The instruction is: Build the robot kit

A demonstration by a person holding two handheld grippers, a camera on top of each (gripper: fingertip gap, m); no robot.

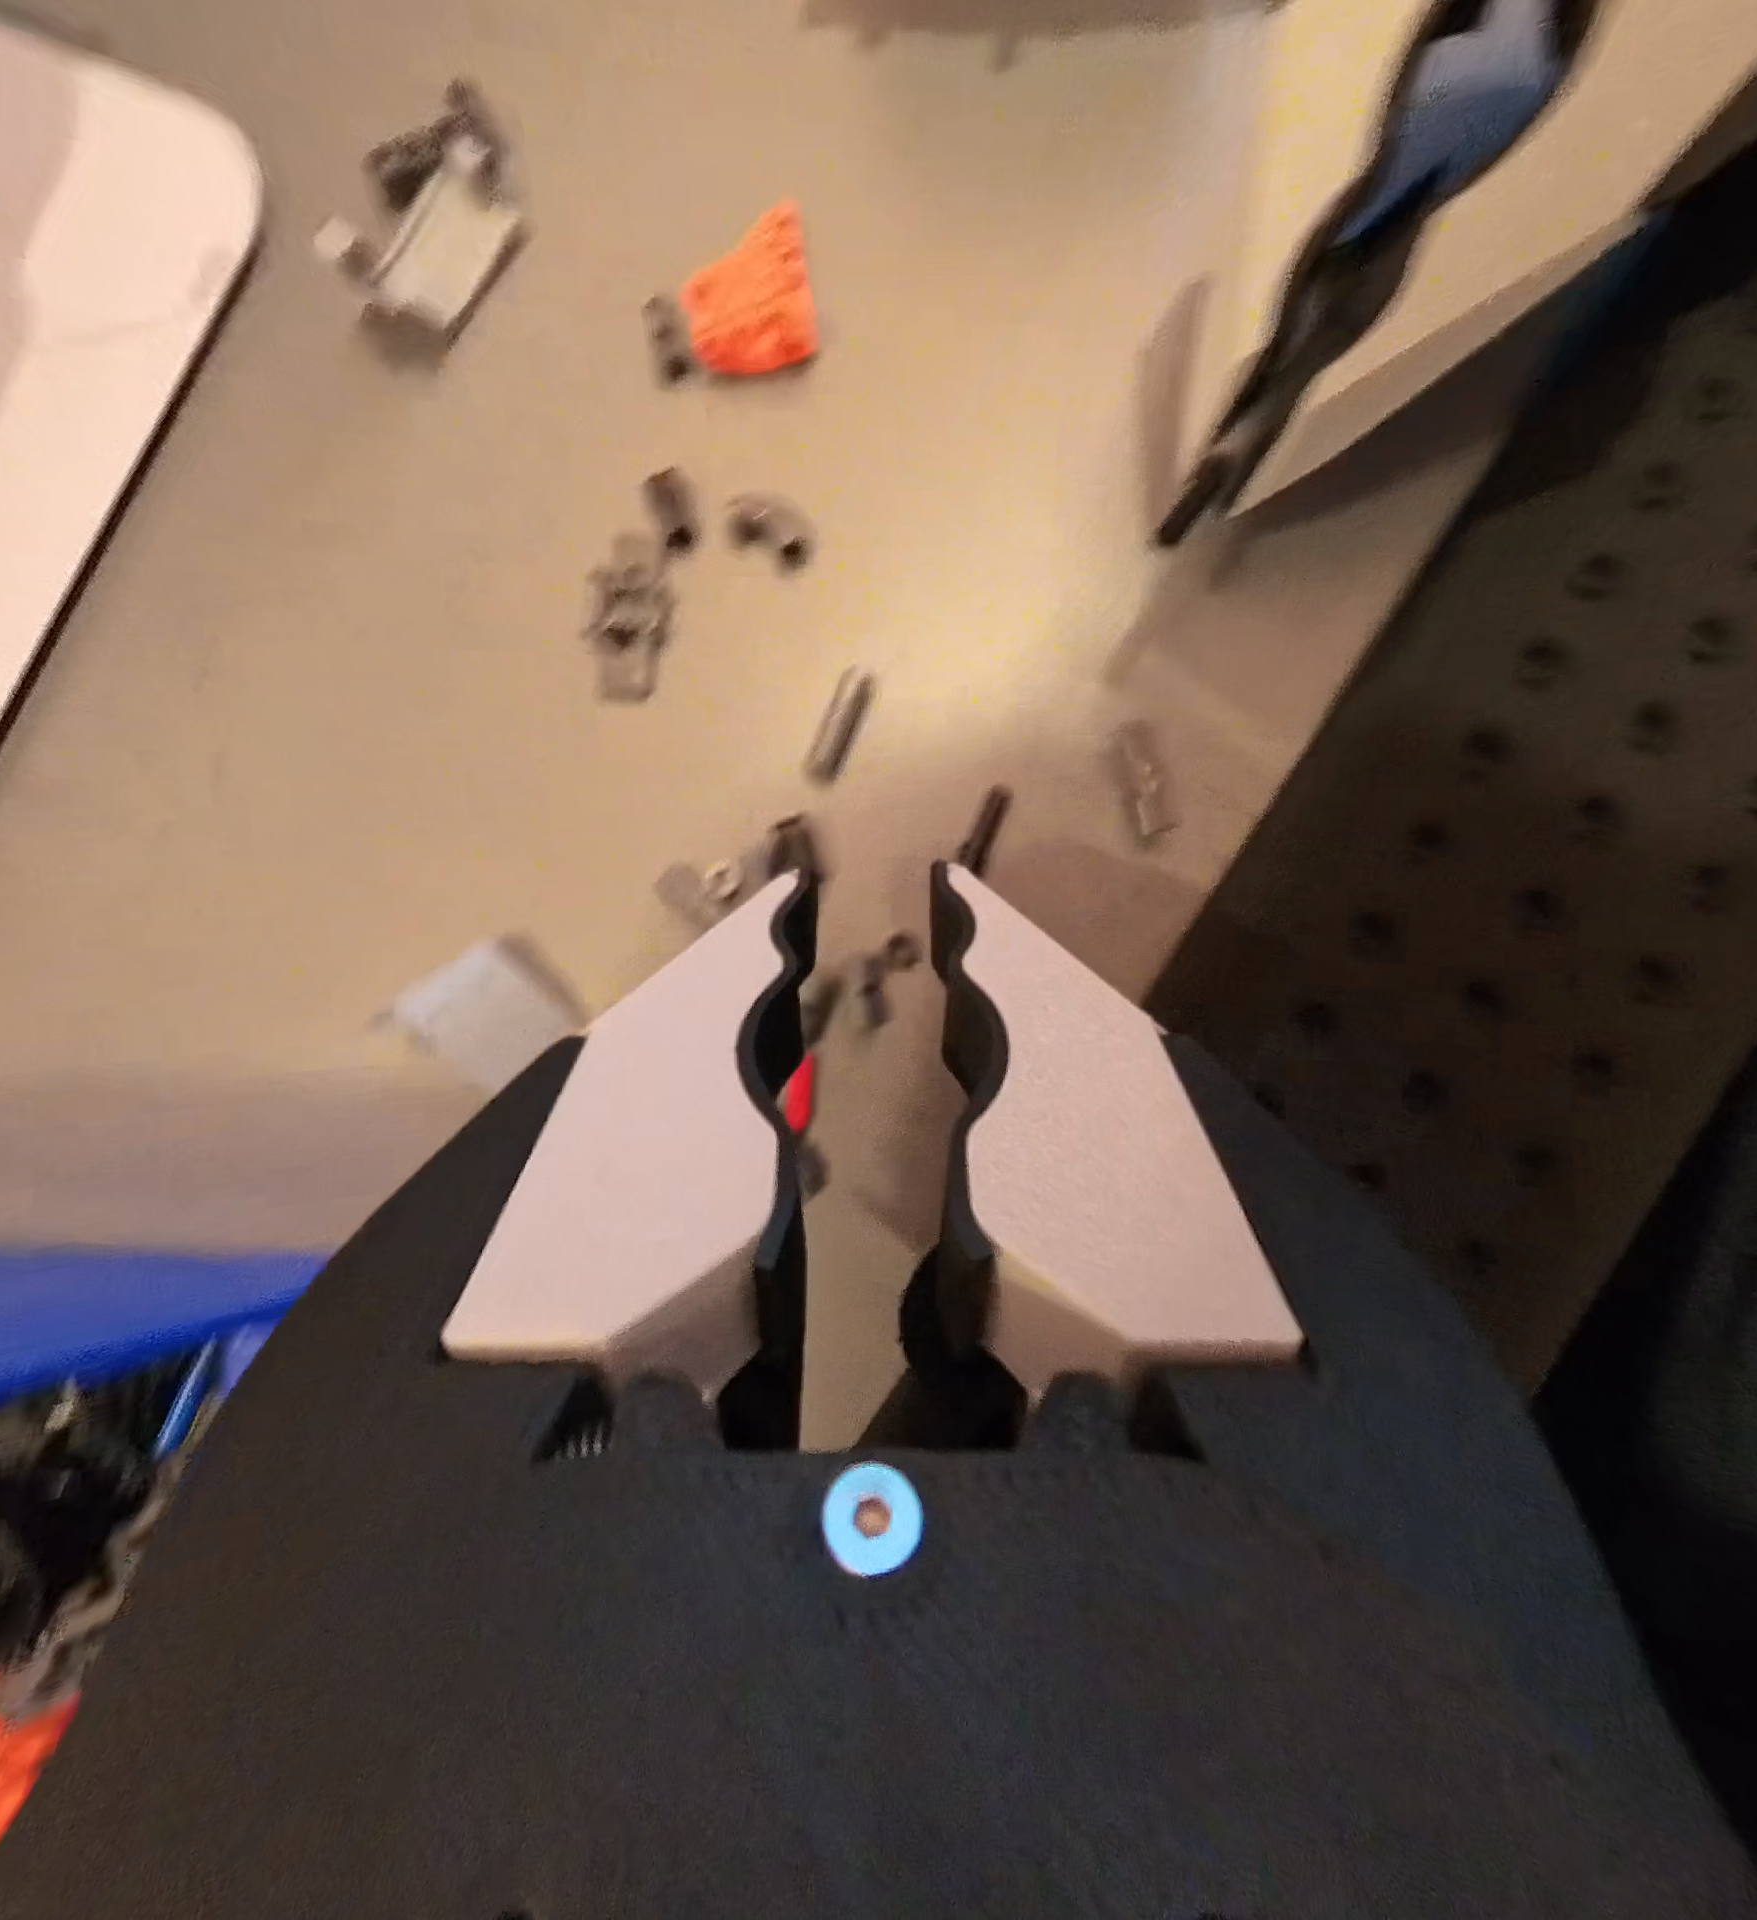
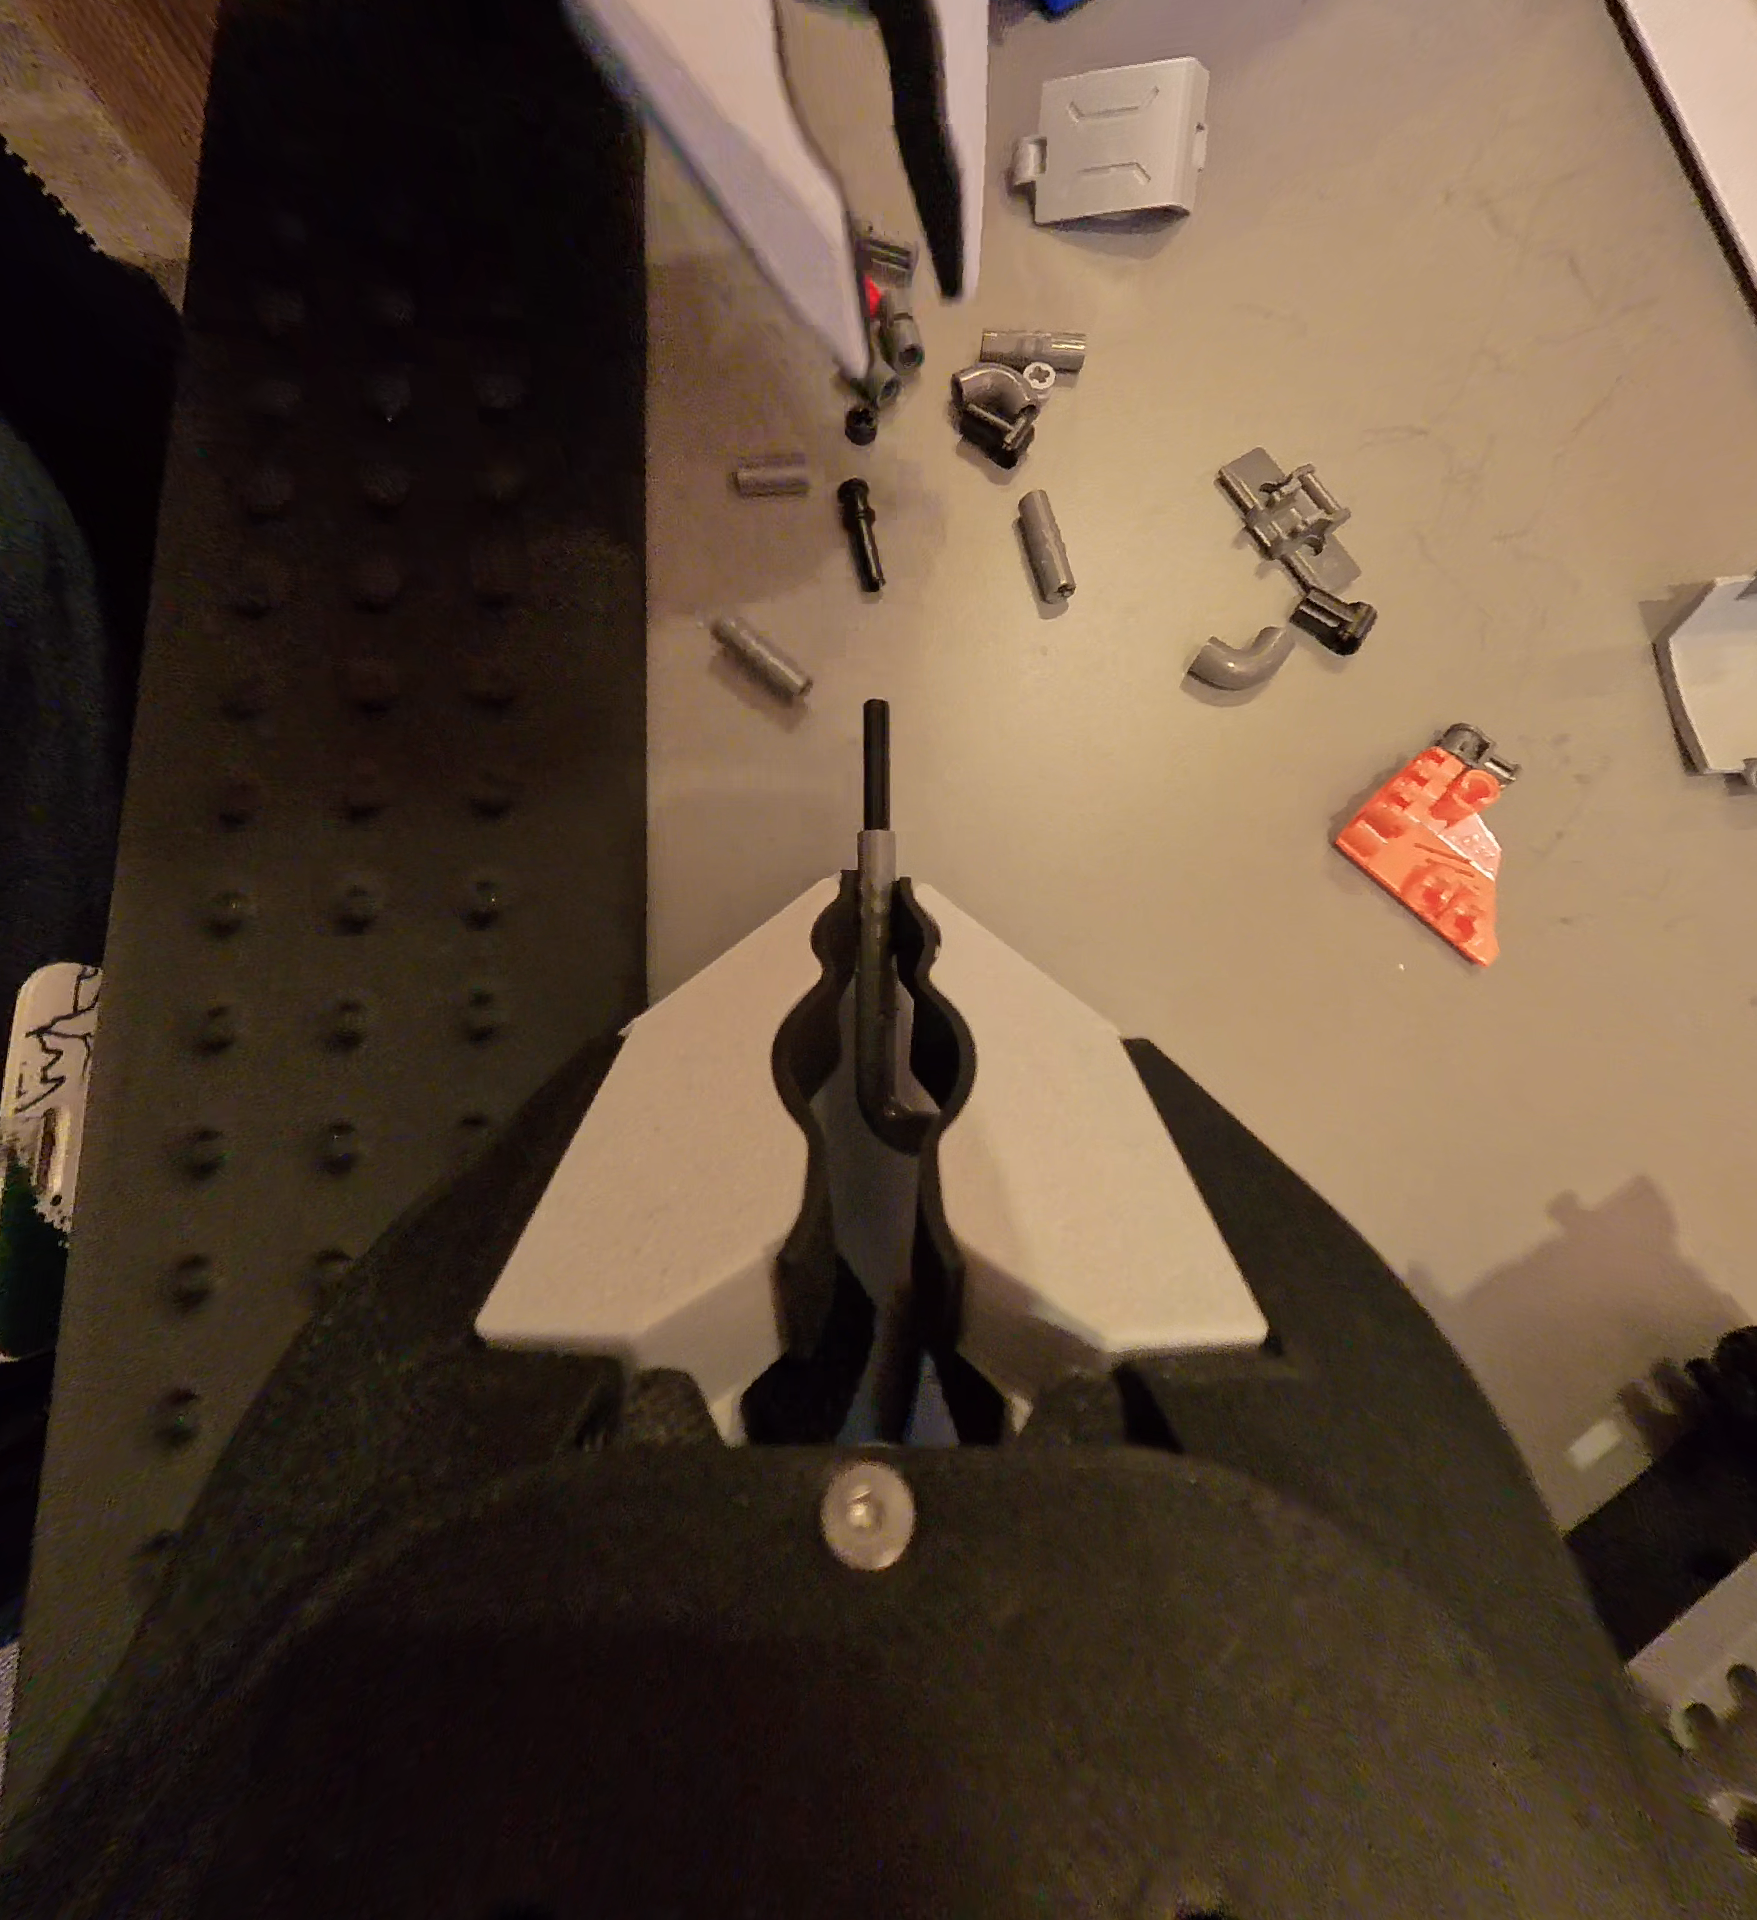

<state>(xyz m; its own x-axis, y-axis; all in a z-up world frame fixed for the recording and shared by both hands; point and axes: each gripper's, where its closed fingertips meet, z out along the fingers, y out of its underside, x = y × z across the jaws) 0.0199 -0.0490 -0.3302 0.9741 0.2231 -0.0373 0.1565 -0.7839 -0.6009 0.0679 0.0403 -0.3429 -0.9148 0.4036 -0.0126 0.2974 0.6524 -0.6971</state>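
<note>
Right gripper (image 2: 874, 888): clenched on a thin black axle with a grey sleeve (image 2: 875, 821); the rod sticks out past the tips toward 12 o'clock, its long axis in line with the fingers.
Left gripper (image 1: 872, 883): jaws parted by a narrow gap, nothing clamped. A small cluster of red and dark pieces (image 1: 843, 1023) lies on the table below the gap. View is motion-blurred.
Left gripper as seen by right: enters from 12 o'clock, tips over a red-and-grey connector cluster (image 2: 884, 332); contact cannot be told.
Nearest loose parts to axle tip: grey tube (image 2: 762, 657) at 11 o'clock, just beside; black pin (image 2: 860, 535) at 12 o'clock, beyond it; another grey tube (image 2: 1046, 544) at 1 o'clock.
Farther out: orange wedge plate (image 2: 1425, 844) at 3 o'clock, well apart; grey panel (image 2: 1118, 140) at 1 o'clock, far.
Edges: black studded baseplate (image 2: 386, 727) bounds the grey table (image 2: 1113, 1039) along 9 o'clock; a white edge (image 2: 1747, 208) cuts the corner at 2 o'clock.
Open room: bare table from 1 to 3 o'clock of the right tips.
</note>
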